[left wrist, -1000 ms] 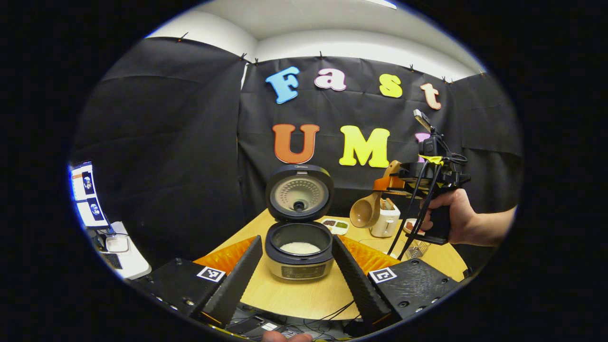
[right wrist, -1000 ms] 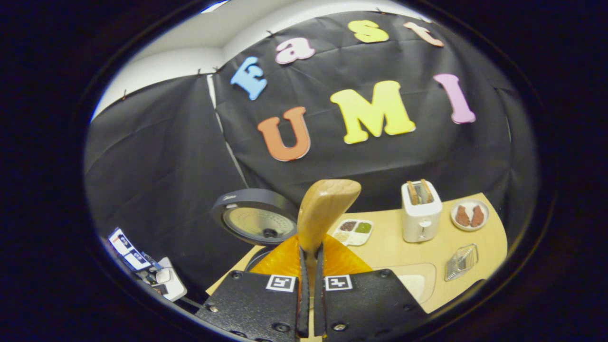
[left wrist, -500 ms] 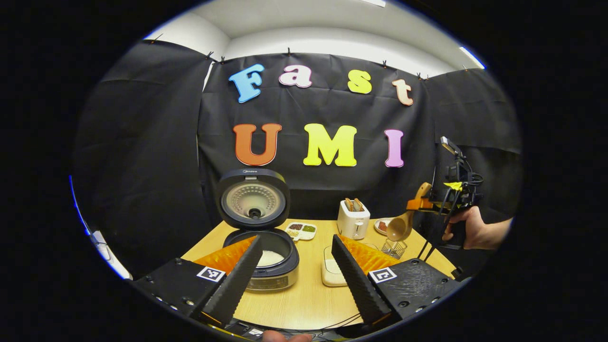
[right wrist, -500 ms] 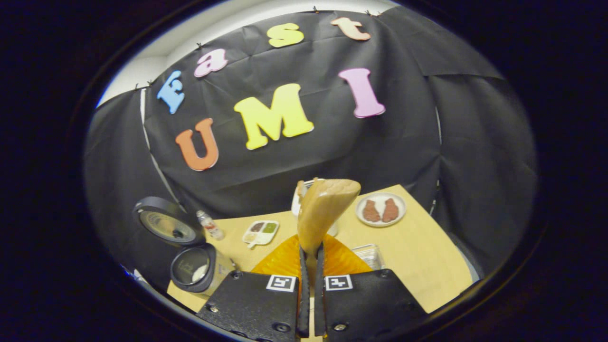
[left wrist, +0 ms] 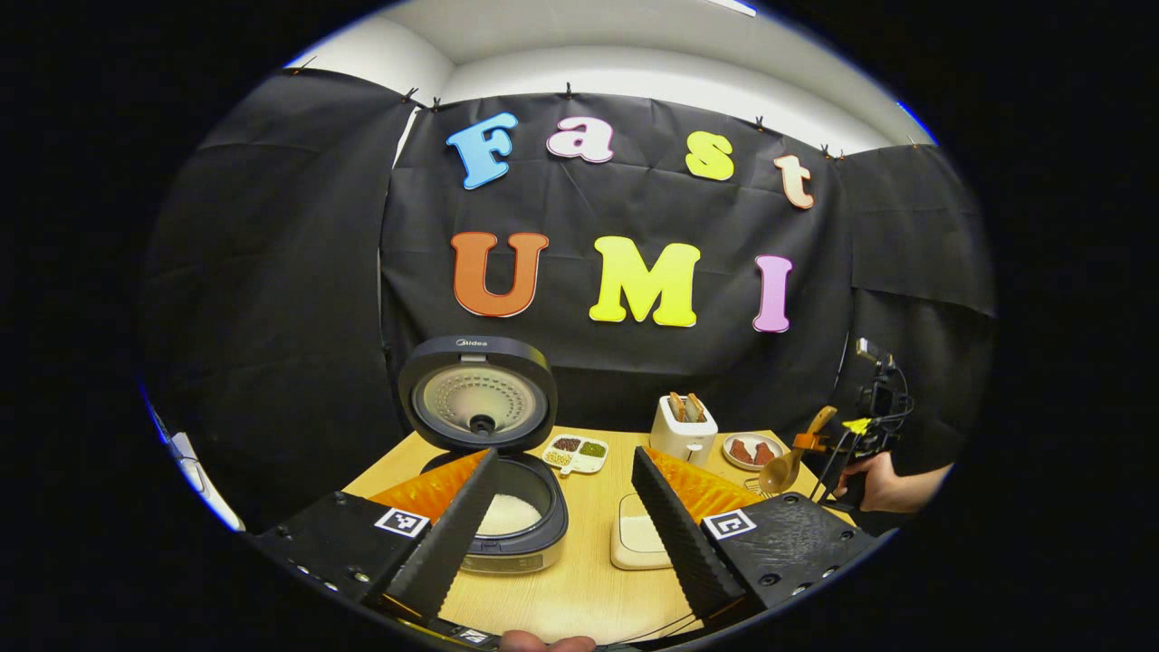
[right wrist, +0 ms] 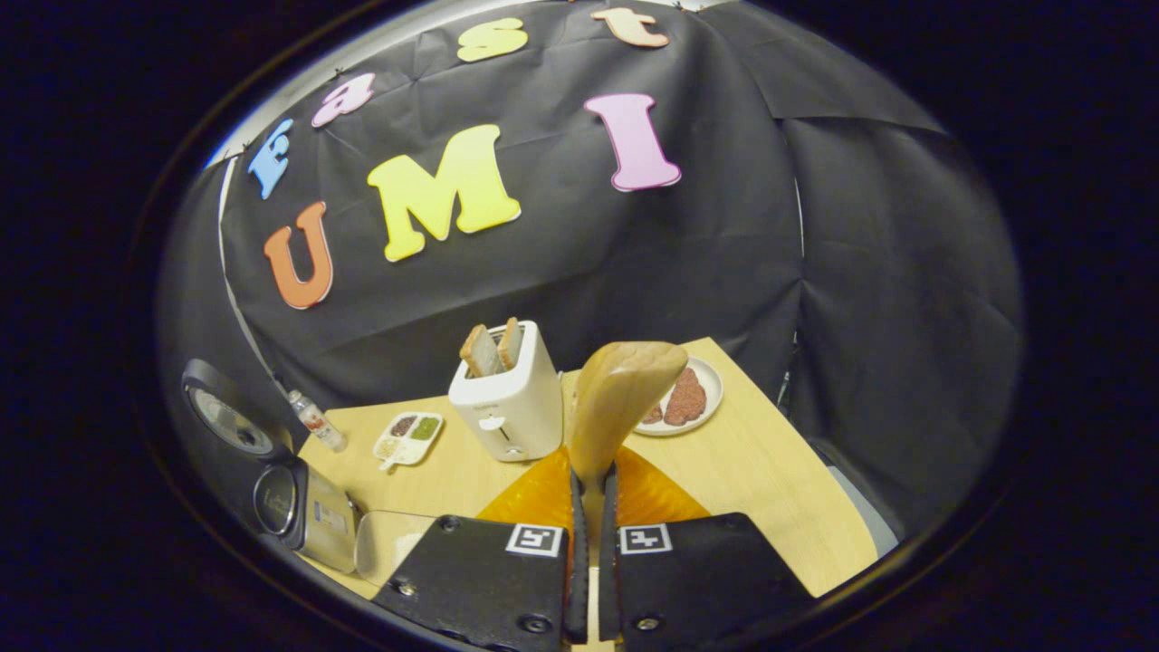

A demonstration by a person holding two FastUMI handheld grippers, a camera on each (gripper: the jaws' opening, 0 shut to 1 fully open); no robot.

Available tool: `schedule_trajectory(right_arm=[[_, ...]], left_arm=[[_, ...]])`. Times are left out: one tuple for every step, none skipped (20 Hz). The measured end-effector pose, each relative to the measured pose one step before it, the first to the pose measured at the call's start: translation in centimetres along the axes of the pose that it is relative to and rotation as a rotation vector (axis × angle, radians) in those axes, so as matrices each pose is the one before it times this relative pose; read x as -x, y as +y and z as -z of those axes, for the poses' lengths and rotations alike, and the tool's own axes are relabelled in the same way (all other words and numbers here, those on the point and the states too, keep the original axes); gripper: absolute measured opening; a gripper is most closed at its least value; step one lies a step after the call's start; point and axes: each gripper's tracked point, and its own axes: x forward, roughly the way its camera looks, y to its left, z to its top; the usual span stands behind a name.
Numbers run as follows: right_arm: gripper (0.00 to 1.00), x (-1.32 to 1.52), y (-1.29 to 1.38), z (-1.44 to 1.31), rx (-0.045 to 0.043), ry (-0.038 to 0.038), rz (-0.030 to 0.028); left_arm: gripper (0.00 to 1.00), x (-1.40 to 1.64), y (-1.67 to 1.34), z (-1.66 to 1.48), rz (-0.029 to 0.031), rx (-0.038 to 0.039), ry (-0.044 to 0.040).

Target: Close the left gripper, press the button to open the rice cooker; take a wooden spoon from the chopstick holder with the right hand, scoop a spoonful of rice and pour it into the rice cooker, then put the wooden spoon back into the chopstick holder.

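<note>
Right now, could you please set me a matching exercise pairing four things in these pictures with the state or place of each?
Things:
1. rice cooker
2. wooden spoon
3. toaster
4. left gripper

States:
A. holds two slices of bread in its slots
B. lid up, white rice inside
C. fingers spread apart, holding nothing
D. clamped by its handle in the right gripper

Pairs: 1-B, 2-D, 3-A, 4-C
</note>
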Motion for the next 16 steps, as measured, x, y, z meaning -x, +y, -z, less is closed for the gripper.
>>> schedule_trajectory(right_arm=[[0.1,-0.898,-0.29,0.704,0.00486,0.0153,0.0035],[0.1,-1.053,-0.134,0.887,0.00639,0.01742,0.00313],[0.1,-0.831,-0.158,0.942,0.0091,0.01558,0.00079],[0.1,-0.86,-0.06,0.659,0.0112,0.01226,-0.00045],[0.1,-0.755,0.017,0.55,0.01176,0.01214,-0.00249],[0.11,-0.547,0.069,0.582,0.00779,0.0088,-0.00312],[0.11,-0.401,0.158,0.347,0.00149,0.00731,-0.00681],[0.12,-0.261,0.217,0.357,-0.00357,0.00659,-0.00676],[0.12,-0.155,0.042,0.211,-0.0062,0.00591,-0.00089],[0.13,-0.056,-0.192,0.105,-0.00737,-0.00128,0.00383],[0.14,0.019,0.025,-0.131,-0.00898,-0.0056,-0.00381],[0.17,0.056,0.113,0.141,-0.00288,-0.00333,-0.00361],[0.19,0.403,0.063,-0.276,0.00152,-0.00963,-0.0004],[0.23,0.431,-0.136,-0.775,0.0078,-0.01961,0.00192],[0.28,0.35,0.278,-0.572,0.00336,-0.02178,-0.0086],[0.44,0.772,-0.008,-0.345,0.00796,-0.01377,0.00557]], left_arm=[[0.95,-0.273,-0.097,-0.288,-0.00379,0.00611,-0.00244],[0.95,-0.336,-0.069,-0.281,-0.00372,0.00521,0.00153],[0.95,-0.272,0.066,0.041,-0.00422,0.00271,0.00297],[0.95,-0.363,0.063,-0.032,-0.00595,-0.00017,0.0039],[0.95,-0.289,0.076,0.119,-0.00631,-0.00276,0.00434],[0.95,-0.125,0.164,0.041,-0.00912,-0.00232,0.00454],[0.95,-0.106,0.134,-0.143,-0.0082,-0.00003,0.00226],[0.95,-0.133,0.158,-0.156,-0.00619,0.00181,-0.00156],[0.95,0.015,0.203,-0.198,-0.00575,0.00096,-0.00226],[0.95,0.027,0.273,-0.118,-0.00684,-0.00012,-0.00302],[0.95,-0.171,0.215,-0.011,-0.00516,0.00093,-0.00289],[0.95,0.018,0.166,-0.184,-0.00531,0.00233,-0.00132],[0.95,-0.027,0.303,-0.286,-0.00449,0.00334,-0.00715],[0.95,0.071,0.281,-0.483,-0.00277,0.00377,-0.01061],[0.95,-0.031,0.288,-0.474,-0.00358,0.00285,-0.01549],[0.94,-0.146,0.373,-0.702,-0.0022,0.00157,-0.0166]])
